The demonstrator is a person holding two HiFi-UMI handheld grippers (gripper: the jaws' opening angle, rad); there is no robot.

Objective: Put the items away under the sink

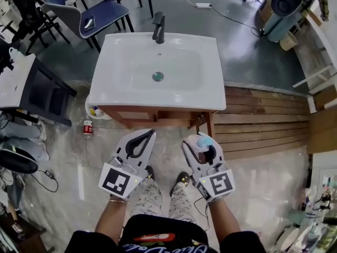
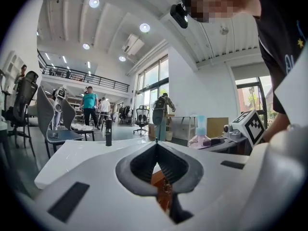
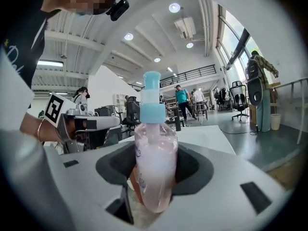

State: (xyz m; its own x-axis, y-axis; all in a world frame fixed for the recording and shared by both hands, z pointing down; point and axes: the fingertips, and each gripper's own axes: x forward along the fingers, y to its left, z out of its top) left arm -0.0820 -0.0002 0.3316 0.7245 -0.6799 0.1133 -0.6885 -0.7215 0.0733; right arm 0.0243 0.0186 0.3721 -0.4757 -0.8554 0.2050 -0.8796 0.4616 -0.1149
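Remaining to be stowed: one pink pump bottle (image 3: 155, 162), clamped upright in the right gripper (image 1: 202, 143) before the sink (image 1: 213, 88) — left gripper (image 2: 155, 144) pressed together, empty — the cabinet (image 1: 152, 115) beneath judged not yet reached.

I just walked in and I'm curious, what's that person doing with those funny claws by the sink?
A person stands at the white sink with a claw in each hand. The right claw grips a pink soap bottle with a blue pump. The left claw is shut and empty. The soap isn't under the sink yet; another small bottle stands on the floor by the sink.
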